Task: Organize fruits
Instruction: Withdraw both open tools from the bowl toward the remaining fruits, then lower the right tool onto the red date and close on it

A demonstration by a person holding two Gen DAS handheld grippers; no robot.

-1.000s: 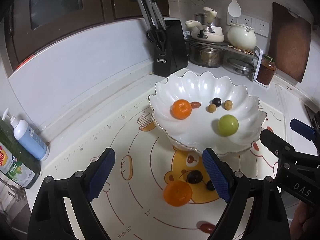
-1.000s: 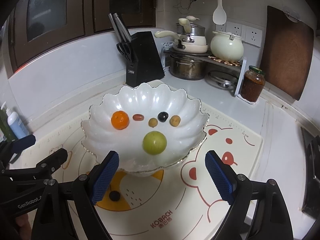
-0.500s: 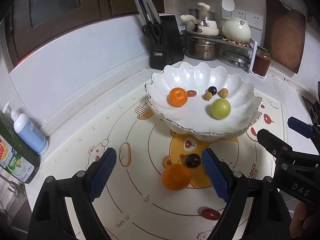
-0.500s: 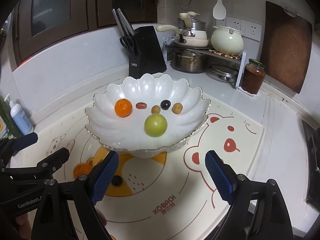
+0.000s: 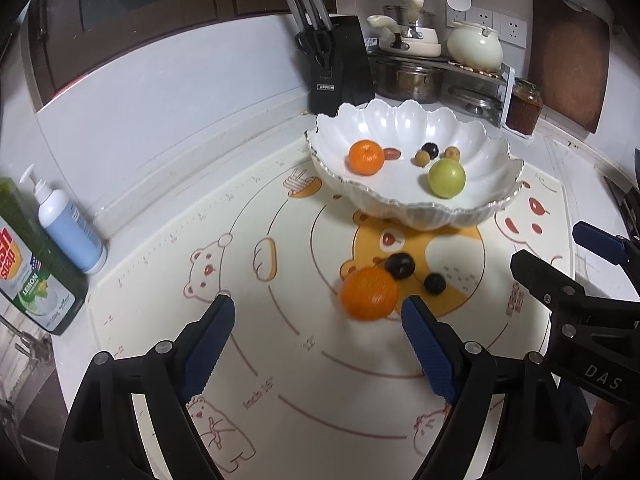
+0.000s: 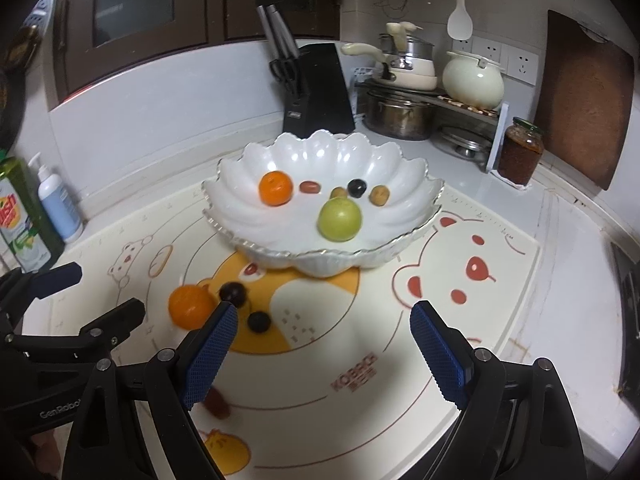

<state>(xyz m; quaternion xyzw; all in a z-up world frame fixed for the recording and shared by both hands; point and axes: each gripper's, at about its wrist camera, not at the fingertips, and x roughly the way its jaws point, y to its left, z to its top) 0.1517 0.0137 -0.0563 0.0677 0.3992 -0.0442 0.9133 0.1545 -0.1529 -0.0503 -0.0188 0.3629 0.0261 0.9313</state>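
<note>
A white scalloped bowl [image 5: 484, 208] [image 6: 248, 216] stands on the printed mat and holds an orange [image 5: 365, 157], a green fruit [image 5: 446, 179], a red date and several small round fruits. In front of it on the mat lie a loose orange [image 5: 369, 293] [image 6: 191, 306], two dark grapes [image 5: 400, 266] [image 5: 435, 283] and a red date [image 6: 218, 402]. My left gripper [image 5: 318, 334] hangs open above the mat, the loose orange just ahead of its right finger. My right gripper [image 6: 324, 346] is open too, with nothing between its fingers.
A blue pump bottle [image 5: 68, 226] and a green dish-soap bottle [image 5: 28, 264] stand at the mat's left edge. Behind the bowl are a black knife block [image 5: 340, 68], pots on a rack [image 5: 420, 64], a sauce jar [image 5: 524, 108] and a wooden board [image 5: 568, 56].
Both grippers have drawn back from the bowl and sunk toward the mat, so the bowl looks farther off. The loose orange, grapes and date have come into fuller view.
</note>
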